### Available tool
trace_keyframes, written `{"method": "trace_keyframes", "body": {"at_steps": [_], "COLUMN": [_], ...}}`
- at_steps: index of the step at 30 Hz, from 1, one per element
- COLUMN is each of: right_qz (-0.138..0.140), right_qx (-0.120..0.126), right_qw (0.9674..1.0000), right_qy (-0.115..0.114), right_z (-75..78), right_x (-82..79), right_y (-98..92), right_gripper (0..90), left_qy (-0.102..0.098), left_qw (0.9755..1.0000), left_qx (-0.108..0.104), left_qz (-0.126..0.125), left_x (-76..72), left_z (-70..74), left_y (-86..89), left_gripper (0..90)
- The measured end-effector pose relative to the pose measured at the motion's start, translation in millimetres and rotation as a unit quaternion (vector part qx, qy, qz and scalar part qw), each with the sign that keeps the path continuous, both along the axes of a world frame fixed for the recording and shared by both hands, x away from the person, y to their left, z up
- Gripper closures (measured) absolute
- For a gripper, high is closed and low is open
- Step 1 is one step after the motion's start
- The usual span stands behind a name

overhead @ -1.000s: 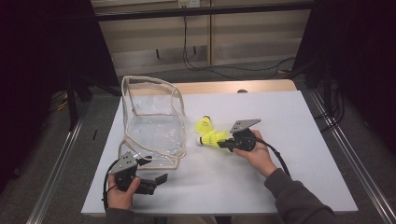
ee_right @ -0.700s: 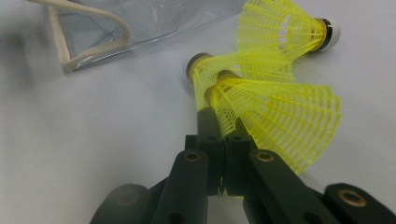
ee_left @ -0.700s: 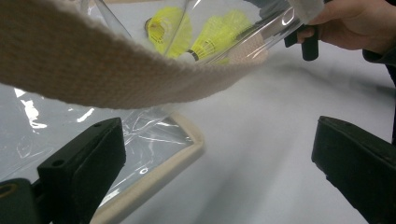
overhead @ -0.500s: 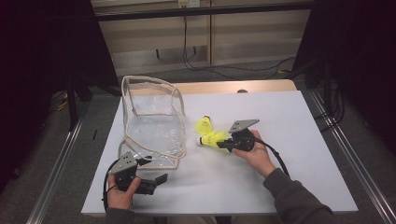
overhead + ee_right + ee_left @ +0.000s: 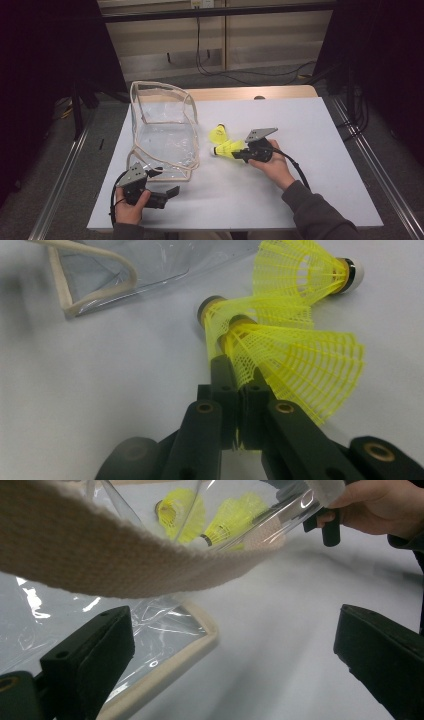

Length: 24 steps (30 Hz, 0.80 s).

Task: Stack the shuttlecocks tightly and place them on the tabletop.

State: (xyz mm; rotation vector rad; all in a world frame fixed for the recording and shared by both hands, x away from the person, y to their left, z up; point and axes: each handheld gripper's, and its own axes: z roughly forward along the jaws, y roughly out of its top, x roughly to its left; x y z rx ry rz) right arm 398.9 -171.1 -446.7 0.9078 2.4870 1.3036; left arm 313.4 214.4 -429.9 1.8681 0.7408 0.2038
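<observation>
Nothing has shifted since the earlier frames: both hands and the things on the table lie as they did. The right gripper [image 5: 240,385] has its jaws pressed together on the skirt edge of a yellow shuttlecock [image 5: 295,355], pinching the plastic mesh. In the high view this shuttlecock [image 5: 227,149] lies low over the white table [image 5: 325,150], its cork end toward the clear bag [image 5: 165,135]. A second shuttlecock [image 5: 218,133] rests just beside it, a little farther from the person. The left gripper [image 5: 162,196] sits near the front edge of the table with its jaws spread wide and nothing between them, next to the near corner of the bag, whose beige strap [image 5: 100,555] hangs across the left gripper view.
</observation>
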Motion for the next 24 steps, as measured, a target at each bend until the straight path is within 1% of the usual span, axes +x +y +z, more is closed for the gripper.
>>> {"method": "trace_keyframes", "body": {"at_steps": [15, 24], "right_qz": [-0.004, -0.008], "right_qx": [0.001, 0.005], "right_qw": [1.0, 1.0], "right_qy": [0.0, 0.0], "right_z": [0.1, -1.0], "right_x": [1.0, 1.4], "right_y": [-1.2, -0.7], "right_gripper": [88.1, 88.0], "left_qy": [0.001, 0.0], "left_qw": [1.0, 1.0], "left_qx": [0.001, -0.003], "left_qz": [0.0, 0.0], "left_x": [0.0, -0.3], "left_z": [-0.2, -0.1], "left_y": [-0.3, -0.6], "left_gripper": [2.9, 2.9]}}
